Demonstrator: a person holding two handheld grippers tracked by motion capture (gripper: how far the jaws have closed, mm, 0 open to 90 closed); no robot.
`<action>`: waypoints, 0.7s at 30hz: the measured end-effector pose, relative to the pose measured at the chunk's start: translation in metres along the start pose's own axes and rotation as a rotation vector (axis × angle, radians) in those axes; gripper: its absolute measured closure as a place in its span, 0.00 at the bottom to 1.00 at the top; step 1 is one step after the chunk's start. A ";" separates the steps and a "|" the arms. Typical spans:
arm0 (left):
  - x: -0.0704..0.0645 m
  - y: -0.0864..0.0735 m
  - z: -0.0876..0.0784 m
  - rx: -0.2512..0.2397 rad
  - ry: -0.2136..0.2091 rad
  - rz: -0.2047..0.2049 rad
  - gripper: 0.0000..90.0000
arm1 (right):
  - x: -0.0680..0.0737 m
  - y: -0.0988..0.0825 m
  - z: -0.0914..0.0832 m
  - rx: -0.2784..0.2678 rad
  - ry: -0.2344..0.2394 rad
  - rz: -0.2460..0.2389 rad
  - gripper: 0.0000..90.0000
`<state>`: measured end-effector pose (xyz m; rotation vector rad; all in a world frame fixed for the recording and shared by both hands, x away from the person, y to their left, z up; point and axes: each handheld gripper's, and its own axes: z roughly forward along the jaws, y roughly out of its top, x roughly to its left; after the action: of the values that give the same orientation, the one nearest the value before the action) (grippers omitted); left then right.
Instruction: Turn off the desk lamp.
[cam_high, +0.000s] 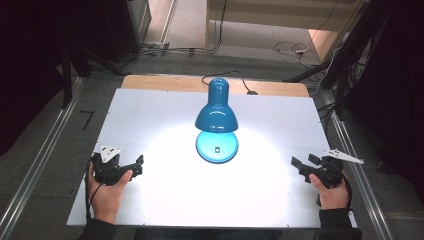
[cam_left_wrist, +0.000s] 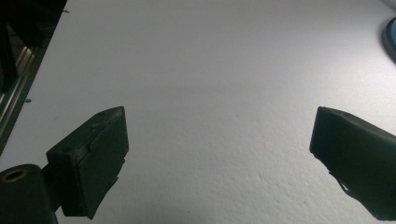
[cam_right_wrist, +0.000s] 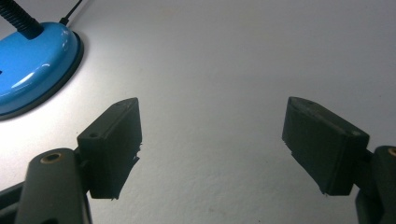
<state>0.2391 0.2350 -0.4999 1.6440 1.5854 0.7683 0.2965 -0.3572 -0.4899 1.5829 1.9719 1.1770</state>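
At the centre of the high view, a blue desk lamp (cam_high: 217, 122) stands lit on the white table (cam_high: 150, 115). Lower left, the left gripper (cam_high: 138, 165) rests with jaws spread, empty. Lower right, the right gripper (cam_high: 303, 162) likewise gapes, well apart from the lamp.

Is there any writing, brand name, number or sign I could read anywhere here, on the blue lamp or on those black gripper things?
No readable text anywhere.
Lamp base: a small dark square mark, too small to tell whether it is a switch or a label.
Lamp shade: plain blue, no lettering.
Left gripper and right gripper: plain black with a grey plate on top, no lettering visible.
Table: bare white, no marks to read.
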 end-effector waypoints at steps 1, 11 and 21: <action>0.000 0.000 0.000 -0.001 0.001 -0.003 0.06 | 0.000 0.000 0.000 0.000 0.000 0.000 0.21; 0.001 -0.001 -0.002 -0.010 -0.003 -0.008 0.06 | 0.005 0.000 0.001 0.004 0.008 -0.013 0.21; 0.001 0.000 -0.004 -0.034 -0.016 -0.016 0.06 | 0.011 0.001 0.003 0.008 0.018 -0.025 0.21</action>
<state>0.2359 0.2362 -0.4980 1.6075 1.5637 0.7682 0.2961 -0.3458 -0.4883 1.5520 2.0041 1.1791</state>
